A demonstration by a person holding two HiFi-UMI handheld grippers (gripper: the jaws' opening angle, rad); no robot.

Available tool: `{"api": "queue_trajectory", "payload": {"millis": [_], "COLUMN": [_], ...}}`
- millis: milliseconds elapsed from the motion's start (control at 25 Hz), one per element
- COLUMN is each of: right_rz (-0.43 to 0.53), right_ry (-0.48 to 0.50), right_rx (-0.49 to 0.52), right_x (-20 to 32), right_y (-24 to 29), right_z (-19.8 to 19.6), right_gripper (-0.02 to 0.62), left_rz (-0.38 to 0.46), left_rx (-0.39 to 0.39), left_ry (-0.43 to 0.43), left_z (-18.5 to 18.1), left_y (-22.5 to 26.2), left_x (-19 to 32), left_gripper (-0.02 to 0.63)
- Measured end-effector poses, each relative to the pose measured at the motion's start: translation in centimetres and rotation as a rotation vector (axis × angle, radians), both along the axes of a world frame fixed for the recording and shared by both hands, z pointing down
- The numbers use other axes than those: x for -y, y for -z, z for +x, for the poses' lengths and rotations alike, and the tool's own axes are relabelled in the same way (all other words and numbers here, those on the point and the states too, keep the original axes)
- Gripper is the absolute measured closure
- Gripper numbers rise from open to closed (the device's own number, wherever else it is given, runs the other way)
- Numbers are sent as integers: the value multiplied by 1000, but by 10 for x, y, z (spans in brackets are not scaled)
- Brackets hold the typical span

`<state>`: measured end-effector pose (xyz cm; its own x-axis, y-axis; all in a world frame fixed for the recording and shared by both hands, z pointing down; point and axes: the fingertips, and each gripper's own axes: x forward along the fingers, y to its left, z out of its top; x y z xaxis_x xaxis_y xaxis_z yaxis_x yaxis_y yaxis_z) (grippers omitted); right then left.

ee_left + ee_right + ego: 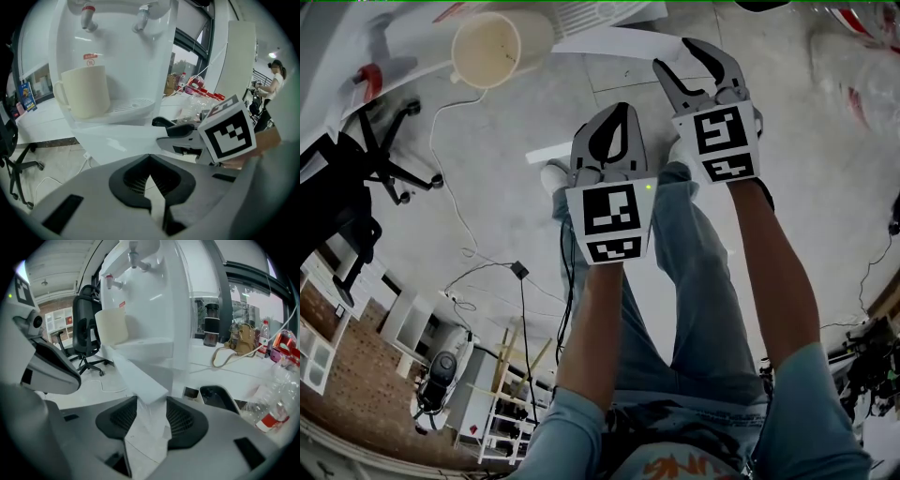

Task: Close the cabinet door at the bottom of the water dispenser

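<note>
The white water dispenser (pixel 117 61) (pixel 154 310) stands ahead with a cream mug (pixel 487 47) (pixel 84 91) (pixel 111 326) on its drip tray. Below the tray its white cabinet door (pixel 609 42) (pixel 117 140) (pixel 136 376) hangs open, slanting out towards me. My right gripper (pixel 675 54) (pixel 152 401) (pixel 161 133) is open, and the door's free edge shows in the gap between its jaws; I cannot tell whether they touch. My left gripper (pixel 623 108) (pixel 149 157) is shut and empty, a little behind and left of the right one, short of the door.
A black office chair (pixel 375 150) (pixel 86 333) stands left of the dispenser, with a cable (pixel 450 178) on the floor beside it. Plastic bottles (pixel 276 390) lie at the right. My legs (pixel 694 281) are under both arms. A person (pixel 276 84) stands far right.
</note>
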<state>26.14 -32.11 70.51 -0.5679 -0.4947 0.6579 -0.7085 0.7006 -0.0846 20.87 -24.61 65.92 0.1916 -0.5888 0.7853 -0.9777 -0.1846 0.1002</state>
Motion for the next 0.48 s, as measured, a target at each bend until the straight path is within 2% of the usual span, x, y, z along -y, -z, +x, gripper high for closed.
{"api": "queue_trajectory", "payload": {"millis": [480], "right_rz": [40], "right_ry": [-32], "right_rx": [-4], "right_x": [53], "right_y": [3], "right_z": [2], "right_gripper": [426], "left_rz": [-5], "left_rx": [-5], "left_ry": [6], "left_z": [5], "left_y": [-1], "left_x": [9], "left_gripper": [598]}}
